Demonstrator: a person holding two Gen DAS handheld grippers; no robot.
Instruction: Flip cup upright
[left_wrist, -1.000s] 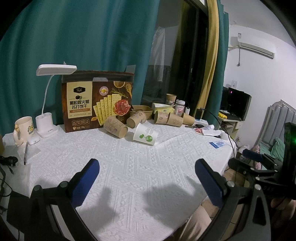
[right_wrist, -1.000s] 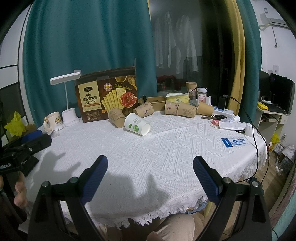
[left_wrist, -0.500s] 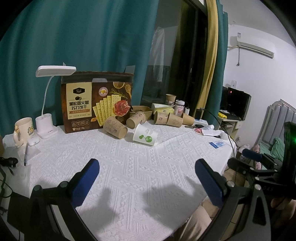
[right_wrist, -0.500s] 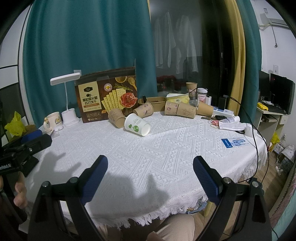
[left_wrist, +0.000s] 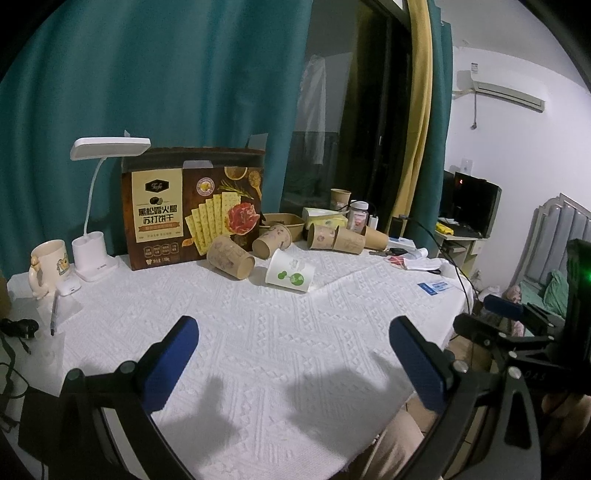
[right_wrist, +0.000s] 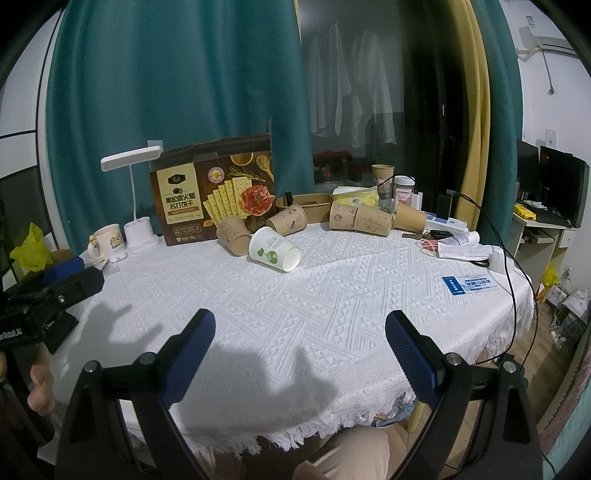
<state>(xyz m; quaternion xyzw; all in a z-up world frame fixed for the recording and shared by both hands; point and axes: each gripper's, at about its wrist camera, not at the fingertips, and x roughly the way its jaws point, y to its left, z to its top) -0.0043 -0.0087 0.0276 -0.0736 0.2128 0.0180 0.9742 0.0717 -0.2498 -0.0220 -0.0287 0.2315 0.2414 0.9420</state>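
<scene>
Both claws, left claw (left_wrist: 293, 350) and right claw (right_wrist: 299, 347), gape empty; white cup's (right_wrist: 274, 250) mouth faces away.

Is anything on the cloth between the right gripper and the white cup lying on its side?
Nothing visible. Only bare tablecloth lies between the open right gripper and the white cup. The brown cups lie behind and beside it, not in front.

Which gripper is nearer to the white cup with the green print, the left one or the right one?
Neither clearly. The white cup lies on its side far across the table, ahead of both. The left gripper and right gripper both hover open at the near edge, about equally far away.
</scene>
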